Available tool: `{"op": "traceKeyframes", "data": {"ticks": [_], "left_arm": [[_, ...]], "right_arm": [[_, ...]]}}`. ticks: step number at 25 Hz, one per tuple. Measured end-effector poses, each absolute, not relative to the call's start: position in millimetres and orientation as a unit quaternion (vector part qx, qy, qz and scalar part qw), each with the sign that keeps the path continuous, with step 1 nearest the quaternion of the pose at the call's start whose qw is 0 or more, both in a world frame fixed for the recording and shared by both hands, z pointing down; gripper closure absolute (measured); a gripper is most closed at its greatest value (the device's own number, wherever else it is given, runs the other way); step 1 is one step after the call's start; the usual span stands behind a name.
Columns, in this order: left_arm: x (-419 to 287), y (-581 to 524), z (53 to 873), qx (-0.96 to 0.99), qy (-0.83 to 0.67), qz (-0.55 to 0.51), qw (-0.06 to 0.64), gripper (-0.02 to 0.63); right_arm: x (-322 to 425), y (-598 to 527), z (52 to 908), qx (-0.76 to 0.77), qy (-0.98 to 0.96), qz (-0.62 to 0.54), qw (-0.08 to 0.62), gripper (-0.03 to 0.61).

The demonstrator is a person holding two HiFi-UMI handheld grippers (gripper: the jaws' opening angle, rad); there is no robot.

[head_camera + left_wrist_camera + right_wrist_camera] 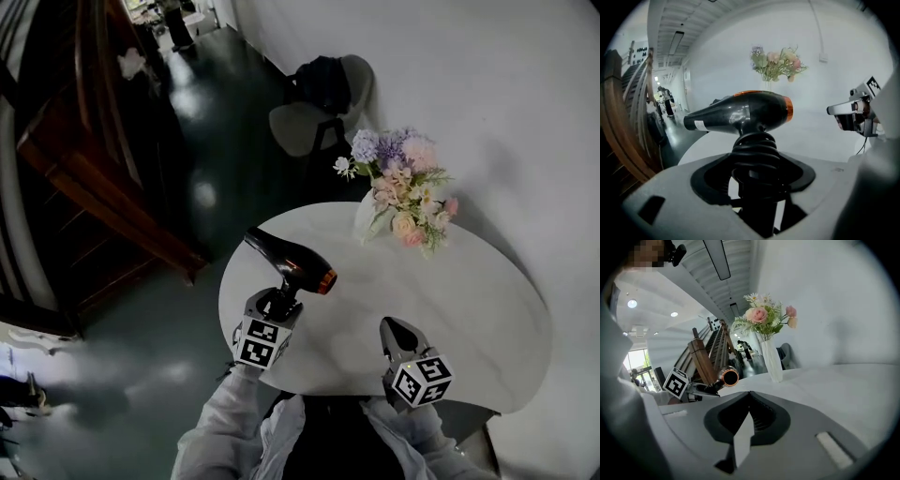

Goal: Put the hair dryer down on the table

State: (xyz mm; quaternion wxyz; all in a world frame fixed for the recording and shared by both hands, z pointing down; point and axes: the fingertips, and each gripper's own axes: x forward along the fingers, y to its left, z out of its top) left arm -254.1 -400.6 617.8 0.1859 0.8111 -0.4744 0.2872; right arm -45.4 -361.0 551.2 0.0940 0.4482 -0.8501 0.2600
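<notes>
Two grippers showed in the head view: the left gripper [279, 302] had the dryer [292, 262] by its handle, up over the left edge of the table [469, 300], with the flowers [403, 192] well apart at the back. In the left gripper view the jaws stood partway open, clamped on the ribbed handle, barrel about level. In the right gripper view the right gripper [749, 420] was closed on nothing. I'd have moved further in from the edge, lowered slowly, laid the barrel flat, then let go.
</notes>
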Motion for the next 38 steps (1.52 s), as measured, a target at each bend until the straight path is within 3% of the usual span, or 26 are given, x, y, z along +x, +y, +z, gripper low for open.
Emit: {"op": "traceKeyframes", "data": {"ticks": [10,24,26,28,30,38], "left_arm": [[-260.9,-424.6,676.7,0.793,-0.457,0.325,0.238,0.328],[-260.5,-431.5,698.6,0.795,-0.447,0.336,0.236,0.316],[-259.5,-430.4,698.6,0.8,-0.44,0.332,0.238,0.289],[-259.0,-426.5,693.6,0.804,-0.438,0.327,0.235,0.2],[-258.5,-422.1,685.1,0.808,-0.441,0.32,0.225,0.155],[-272.1,-389.9,629.0,0.818,-0.466,0.231,0.246,0.149]], "right_arm": [[-68.8,-362.6,559.9,0.469,-0.836,0.262,0.108,0.569],[-74.8,-344.6,568.3,0.476,-0.828,0.276,0.112,0.569],[-74.4,-341.4,566.0,0.473,-0.83,0.273,0.112,0.571],[-73.9,-338.1,561.5,0.471,-0.833,0.269,0.11,0.569],[-73.3,-335.2,556.7,0.468,-0.836,0.264,0.11,0.571],[-86.9,-339.8,529.6,0.446,-0.858,0.24,0.087,0.569]]}}
